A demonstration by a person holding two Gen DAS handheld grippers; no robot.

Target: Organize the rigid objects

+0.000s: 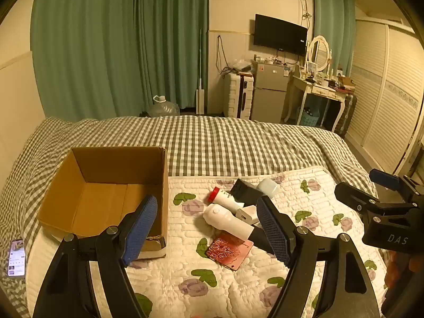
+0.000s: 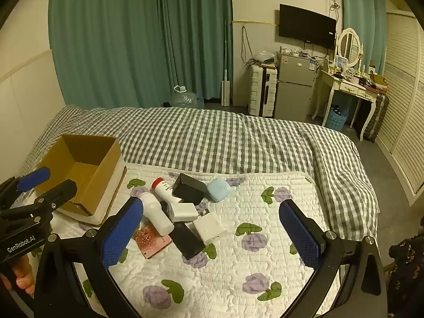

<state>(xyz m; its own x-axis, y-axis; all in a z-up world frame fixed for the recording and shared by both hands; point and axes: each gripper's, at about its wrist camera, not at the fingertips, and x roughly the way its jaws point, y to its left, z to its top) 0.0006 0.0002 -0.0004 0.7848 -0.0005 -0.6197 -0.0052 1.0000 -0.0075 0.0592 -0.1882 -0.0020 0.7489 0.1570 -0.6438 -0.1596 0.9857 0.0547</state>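
Note:
An open cardboard box [image 1: 106, 185] stands on the bed at the left; it also shows in the right wrist view [image 2: 87, 169]. Beside it a heap of small items lies on a floral quilt: a red-capped white bottle [image 2: 165, 188], a second white bottle [image 2: 156, 213], a black box [image 2: 189, 188], a light blue case [image 2: 217, 188], white chargers [image 2: 182, 211] [image 2: 209, 226], a black slab [image 2: 186, 239] and a pink card [image 2: 151, 239]. My left gripper [image 1: 209, 228] is open and empty above the quilt. My right gripper [image 2: 212, 230] is open and empty, near the heap.
A phone [image 1: 16, 258] lies on the checked bedcover at the left edge. The floral quilt [image 2: 238, 265] covers the near part of the bed. Beyond the bed are green curtains, a suitcase, a small fridge [image 2: 292, 90] and a dressing table.

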